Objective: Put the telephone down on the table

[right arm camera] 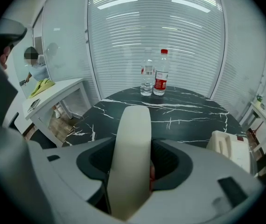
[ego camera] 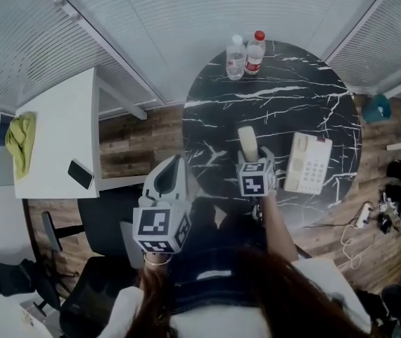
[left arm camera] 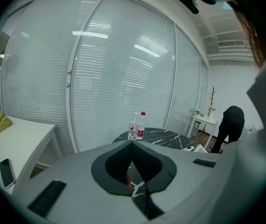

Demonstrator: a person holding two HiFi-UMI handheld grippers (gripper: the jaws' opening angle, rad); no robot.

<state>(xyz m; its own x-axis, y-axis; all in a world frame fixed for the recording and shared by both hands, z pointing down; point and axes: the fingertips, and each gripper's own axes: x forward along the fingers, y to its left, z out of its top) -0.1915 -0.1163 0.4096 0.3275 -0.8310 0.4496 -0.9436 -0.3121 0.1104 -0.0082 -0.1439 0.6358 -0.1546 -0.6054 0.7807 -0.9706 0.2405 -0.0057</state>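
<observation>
The right gripper [ego camera: 252,162] is squeezed tight on the one cream telephone handset [ego camera: 247,141], over the near side of the round black table [ego camera: 292,90]. The one phone base [ego camera: 308,163] sits by the right edge. Two bottles [ego camera: 236,58] stand at the far edge. The middle is bare. The left gripper [ego camera: 170,180] is off the left edge, jaws together, holding nothing

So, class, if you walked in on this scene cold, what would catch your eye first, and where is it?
Most striking is the cream handset, held between the fingers of the right gripper and pointing out over the round black marble table. The phone base lies on the table just to its right, and two water bottles stand together at the far edge.
</observation>
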